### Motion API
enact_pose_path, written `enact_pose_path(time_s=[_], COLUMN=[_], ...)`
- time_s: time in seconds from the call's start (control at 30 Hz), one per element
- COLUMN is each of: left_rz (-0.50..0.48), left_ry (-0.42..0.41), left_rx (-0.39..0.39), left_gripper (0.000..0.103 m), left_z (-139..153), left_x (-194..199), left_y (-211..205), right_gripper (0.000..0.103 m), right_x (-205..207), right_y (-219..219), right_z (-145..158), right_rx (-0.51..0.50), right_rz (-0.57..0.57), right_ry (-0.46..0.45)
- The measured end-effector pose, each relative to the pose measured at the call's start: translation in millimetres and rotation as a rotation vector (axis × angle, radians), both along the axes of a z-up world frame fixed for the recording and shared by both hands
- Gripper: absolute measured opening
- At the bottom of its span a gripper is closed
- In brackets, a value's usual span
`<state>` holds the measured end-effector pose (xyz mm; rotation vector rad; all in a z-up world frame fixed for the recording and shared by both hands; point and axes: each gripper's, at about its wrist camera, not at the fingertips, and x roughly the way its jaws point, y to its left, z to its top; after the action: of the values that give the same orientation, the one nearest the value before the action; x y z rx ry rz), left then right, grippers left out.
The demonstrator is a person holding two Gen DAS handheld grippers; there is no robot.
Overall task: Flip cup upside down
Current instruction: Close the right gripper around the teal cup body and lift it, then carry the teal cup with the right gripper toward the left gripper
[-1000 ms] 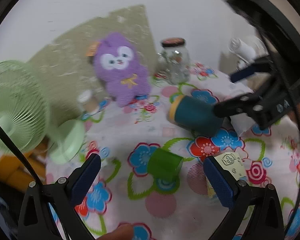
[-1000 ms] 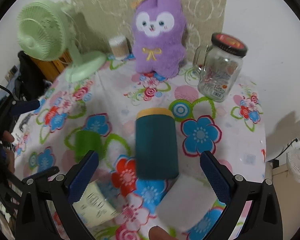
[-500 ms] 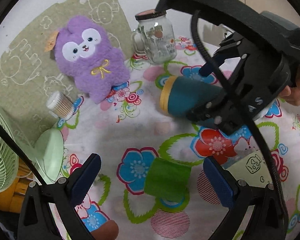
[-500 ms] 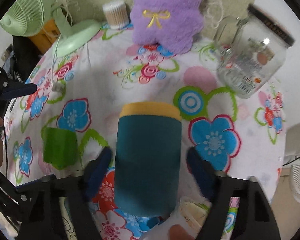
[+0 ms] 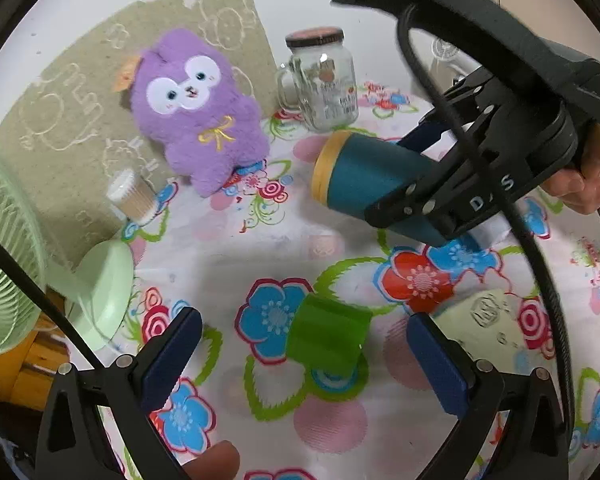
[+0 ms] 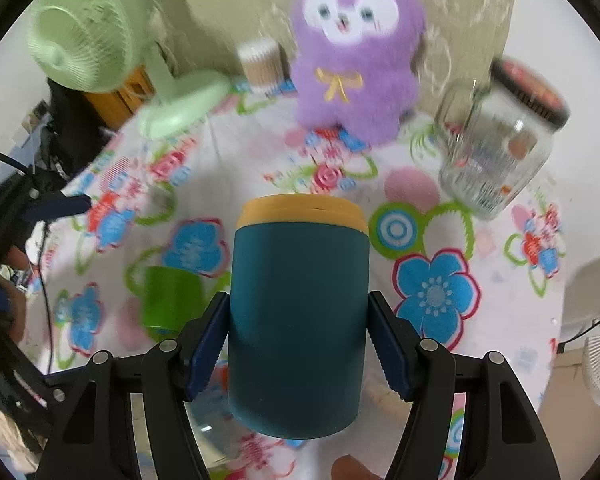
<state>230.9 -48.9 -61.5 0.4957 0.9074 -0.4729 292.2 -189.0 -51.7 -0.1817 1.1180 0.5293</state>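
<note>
A teal cup with a yellow band (image 6: 300, 316) is held between the blue pads of my right gripper (image 6: 298, 344), lifted off the floral tablecloth. In the left wrist view the cup (image 5: 364, 184) lies sideways in the air, yellow end toward the purple toy, with the right gripper (image 5: 432, 172) shut on its other end. My left gripper (image 5: 300, 360) is open and empty, low over a small green cup (image 5: 326, 332) that rests on the cloth between its fingers.
A purple plush toy (image 5: 200, 108), a glass jar mug (image 5: 324, 80), a cotton-swab tub (image 5: 132, 196) and a green fan (image 5: 4, 256) stand at the back and left. A card (image 5: 492, 320) lies at the right. The table edge (image 6: 556, 320) runs on the right.
My right gripper moved in around the teal cup, shut on it and lifted it off the cloth. The left gripper stayed open near the green cup.
</note>
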Motion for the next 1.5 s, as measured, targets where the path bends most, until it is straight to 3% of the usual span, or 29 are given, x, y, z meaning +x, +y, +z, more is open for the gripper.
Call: enact_pose_path(time_s=[0.17,0.4,0.53,0.87,1.1,1.5], left_rz=[0.018,0.043,0.065,0.142,0.196,0.285], left_ry=[-0.032,-0.059,-0.038,0.037,0.07,0.058], left_rx=[-0.069,-0.139,-0.18,-0.16,-0.156,-0.212], left_gripper=[0.103,0.103,0.103,0.103,0.103,0.103], left_z=[26,46,43,5,-23,-32], left_x=[-32,-97,-137,-223,-250,-275], left_y=[18,44,61,91,94,96], right_gripper=[0.07,0.07,0.07,0.07,0.07,0.071], right_x=[-44,-116,-157,-230,-246,-263], right_y=[18,43,57,93,101,106], right_z=[43,59,44,-32,-41,-57], right_rx=[0.027,0.06,0.043,0.002,-0.042,-0.111], right_rz=[0.056,0.128,0.162,0.174,0.188,0.201], right_ry=[-0.045,-0.012,0.01,0.129,0.109,0.131])
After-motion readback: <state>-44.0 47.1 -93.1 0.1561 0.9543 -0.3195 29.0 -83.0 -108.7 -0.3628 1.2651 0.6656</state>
